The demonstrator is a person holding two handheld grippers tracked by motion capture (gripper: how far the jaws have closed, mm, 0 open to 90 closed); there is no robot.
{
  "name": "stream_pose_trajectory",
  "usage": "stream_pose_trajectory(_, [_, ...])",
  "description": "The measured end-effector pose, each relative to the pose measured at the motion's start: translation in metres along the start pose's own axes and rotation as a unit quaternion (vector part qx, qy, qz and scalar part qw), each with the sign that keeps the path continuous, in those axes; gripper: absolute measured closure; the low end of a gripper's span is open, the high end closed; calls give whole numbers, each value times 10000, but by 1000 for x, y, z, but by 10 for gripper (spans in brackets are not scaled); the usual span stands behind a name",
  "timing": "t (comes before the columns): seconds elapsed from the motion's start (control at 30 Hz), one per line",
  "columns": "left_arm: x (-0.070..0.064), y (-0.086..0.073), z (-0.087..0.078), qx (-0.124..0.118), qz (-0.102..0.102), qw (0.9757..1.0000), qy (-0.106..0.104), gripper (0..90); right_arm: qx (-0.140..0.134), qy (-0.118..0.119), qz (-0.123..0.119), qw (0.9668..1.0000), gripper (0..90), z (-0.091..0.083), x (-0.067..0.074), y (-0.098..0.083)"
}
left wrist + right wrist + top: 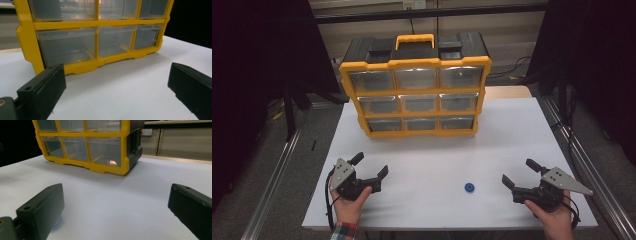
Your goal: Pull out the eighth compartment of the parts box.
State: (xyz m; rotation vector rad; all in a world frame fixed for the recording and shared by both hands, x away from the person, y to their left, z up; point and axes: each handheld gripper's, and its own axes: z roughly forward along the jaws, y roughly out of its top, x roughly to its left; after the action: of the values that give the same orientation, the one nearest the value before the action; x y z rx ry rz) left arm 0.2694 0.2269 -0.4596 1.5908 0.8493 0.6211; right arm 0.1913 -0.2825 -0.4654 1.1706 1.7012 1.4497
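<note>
Both grippers, left (372, 167) and right (517, 173), I hold wide open and empty, flanking the blue ring (470, 188), facing the yellow drawer organizer (416, 84) for access.

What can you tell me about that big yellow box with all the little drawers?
The yellow organiser stands upright at the far middle of the white table, its front facing the person. Its frame looks like yellow plastic, with a black top and a yellow carry handle. Nine clear drawers sit in three rows of three, all pushed in; those seen from close up look empty. Nothing touches it but the table; both grippers are well short of it.
</note>
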Motion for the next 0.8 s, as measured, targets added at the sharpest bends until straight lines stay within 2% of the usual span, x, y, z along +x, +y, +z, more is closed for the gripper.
stream_pose_trajectory(0.03, [0, 1, 0, 61, 51, 10000, 55, 16, -14, -15, -25, 10000, 1, 1, 0, 0])
stream_pose_trajectory(0.13, [-3, 3, 5, -4, -31, 9999, 131, 16, 20, 17, -19, 10000, 1, 1, 1, 0])
stream_pose_trajectory(0.33, [-5, 6, 10, 12, 51, 9999, 128, 16, -18, 8, 37, 10000, 1, 1, 1, 1])
stream_pose_trajectory(0.4, [-8, 7, 13, -18, -11, 9998, 190, 16, -25, 8, 30, 10000, 1, 1, 1, 1])
stream_pose_trajectory(0.43, [-7, 7, 13, 43, 60, 9998, 182, 16, -39, 9, 10, 10000, 1, 2, 1, 1])
stream_pose_trajectory(0.67, [-13, 11, 22, -29, -7, 9998, 198, 16, -27, 40, 1, 10000, 1, 2, 2, 2])
stream_pose_trajectory(0.8, [-18, 12, 29, 10, 17, 9997, 241, 16, -36, 47, 9, 10000, 2, 2, 2, 2])
